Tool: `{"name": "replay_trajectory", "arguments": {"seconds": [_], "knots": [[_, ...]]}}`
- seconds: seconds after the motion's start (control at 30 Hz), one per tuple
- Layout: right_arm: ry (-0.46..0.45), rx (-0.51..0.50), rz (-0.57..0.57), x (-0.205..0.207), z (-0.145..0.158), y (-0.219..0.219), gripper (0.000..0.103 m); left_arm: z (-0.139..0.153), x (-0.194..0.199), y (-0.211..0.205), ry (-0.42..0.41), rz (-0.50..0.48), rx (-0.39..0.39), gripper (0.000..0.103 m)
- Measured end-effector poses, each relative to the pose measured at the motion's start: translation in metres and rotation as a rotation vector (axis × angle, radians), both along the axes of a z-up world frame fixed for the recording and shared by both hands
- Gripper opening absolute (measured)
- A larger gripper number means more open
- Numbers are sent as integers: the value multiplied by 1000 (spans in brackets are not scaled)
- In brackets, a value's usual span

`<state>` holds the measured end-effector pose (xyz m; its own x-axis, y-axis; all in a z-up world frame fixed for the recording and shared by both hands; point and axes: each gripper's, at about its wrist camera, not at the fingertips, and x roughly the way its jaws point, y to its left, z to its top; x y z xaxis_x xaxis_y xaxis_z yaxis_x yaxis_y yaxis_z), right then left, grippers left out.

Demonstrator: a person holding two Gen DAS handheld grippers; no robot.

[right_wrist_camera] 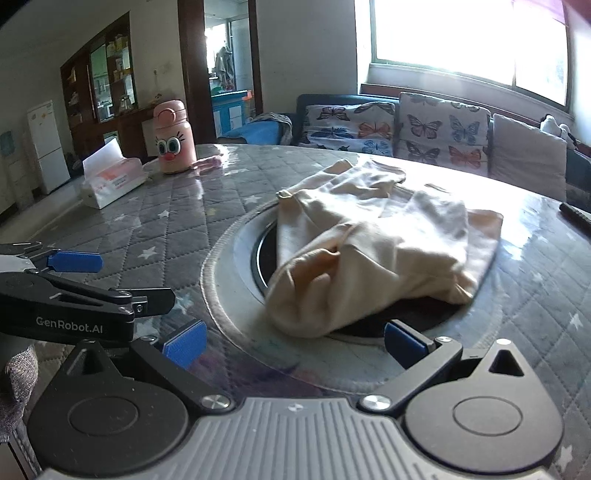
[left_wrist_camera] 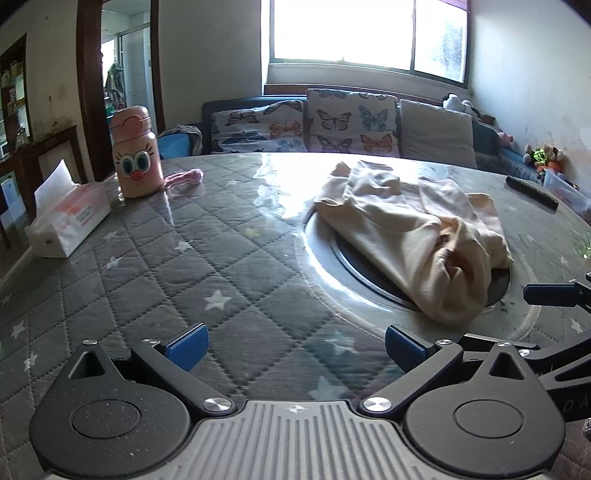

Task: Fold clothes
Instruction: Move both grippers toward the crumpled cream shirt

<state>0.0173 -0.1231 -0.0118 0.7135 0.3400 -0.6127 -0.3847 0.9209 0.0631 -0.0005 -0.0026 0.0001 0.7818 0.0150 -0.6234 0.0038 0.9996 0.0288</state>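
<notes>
Cream garment [right_wrist_camera: 373, 243] lies rumpled, unfolded, right of centre on the desk [left_wrist_camera: 155, 258]; left claw [left_wrist_camera: 295, 350] and right claw [right_wrist_camera: 295, 345], both spread and empty, should pinch opposite edges.

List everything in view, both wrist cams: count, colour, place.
garment: 1, cream, crumpled over the round inset at table centre
table: 1, grey quilted star cover under a clear sheet
bottle: 1, pink with cartoon eyes, upright at far left of table
tissue box: 1, white and red, left edge, nearer than the bottle
pink strap: 1, lying beside the bottle
dark bar: 1, black, far right edge of table
sofa cushions: butterfly print and plain, behind the table
window: 1, bright, above the sofa
left gripper: jaws apart, empty, short of the garment
right gripper: jaws apart, empty, at the garment's near edge
</notes>
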Motion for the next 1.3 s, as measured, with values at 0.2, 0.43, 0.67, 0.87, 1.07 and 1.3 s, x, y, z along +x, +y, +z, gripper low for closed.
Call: {"name": "replay_trajectory", "arguments": {"seconds": [0.2,0.43,0.67,0.87,1.07,1.3], "knots": [[-11,8,-6,-4,1,-11,103,0,-2,-9,-10,6,-10,103],[11,-20,-38,-11,0,-18,103,-1,0,-16,8,-11,-4,103],[27,-15,-57,-12,-3,-25,103,-1,3,-24,21,-44,18,103],[31,-9,-67,-11,-3,-27,103,-1,6,-26,24,-56,31,103],[34,-3,-69,-6,-2,-30,103,-1,10,-28,24,-61,40,103],[41,-4,-65,-2,-4,-29,103,0,15,-28,27,-66,44,103]]}}
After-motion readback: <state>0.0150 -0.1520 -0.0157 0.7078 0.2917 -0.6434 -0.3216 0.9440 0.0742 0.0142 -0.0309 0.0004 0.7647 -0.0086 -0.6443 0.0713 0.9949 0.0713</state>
